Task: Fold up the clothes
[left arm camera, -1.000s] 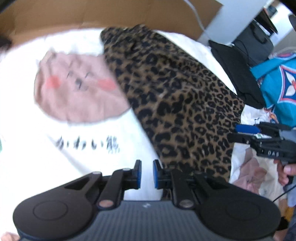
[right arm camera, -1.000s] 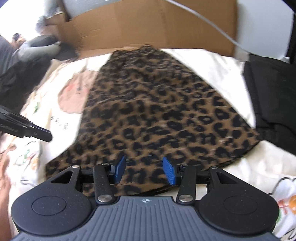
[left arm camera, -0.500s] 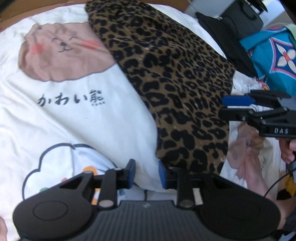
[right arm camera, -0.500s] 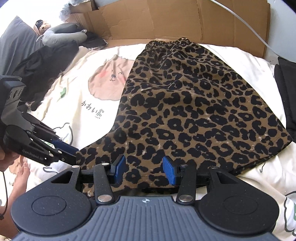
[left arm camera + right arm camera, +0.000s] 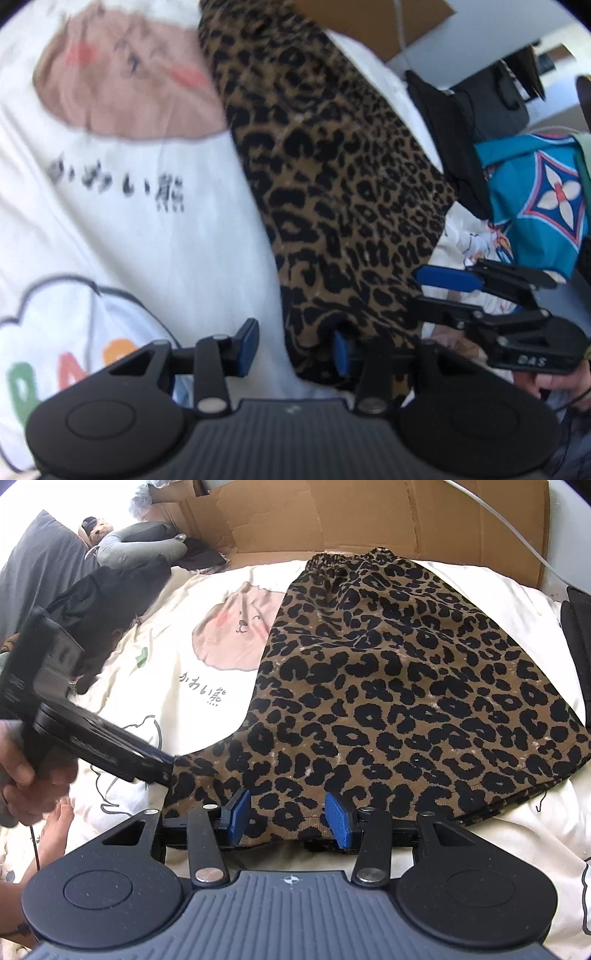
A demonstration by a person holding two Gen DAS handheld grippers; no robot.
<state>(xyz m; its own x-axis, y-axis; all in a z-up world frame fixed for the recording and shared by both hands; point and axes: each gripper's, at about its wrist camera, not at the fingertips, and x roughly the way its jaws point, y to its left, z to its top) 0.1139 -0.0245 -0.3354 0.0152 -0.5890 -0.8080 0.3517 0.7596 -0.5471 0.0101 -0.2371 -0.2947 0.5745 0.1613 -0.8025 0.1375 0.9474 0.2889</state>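
Lying flat on bedsheet (image 5: 498, 602), leopard skirt (image 5: 388, 686), hem between parted left gripper (image 5: 291, 349), parted right gripper (image 5: 288, 818)

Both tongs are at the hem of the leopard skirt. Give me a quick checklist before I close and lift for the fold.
1. Leopard-print skirt lies flat on the bedsheet: ok.
2. Right tongs open, hem between the pads: ok.
3. Left tongs open at the hem's left corner: ok.
4. Left corner fabric fully between the pads: cannot tell, the view is blurred.
5. Elastic waistband straight at the far end: ok.
6. Black garment clear of the skirt's right edge: ok.
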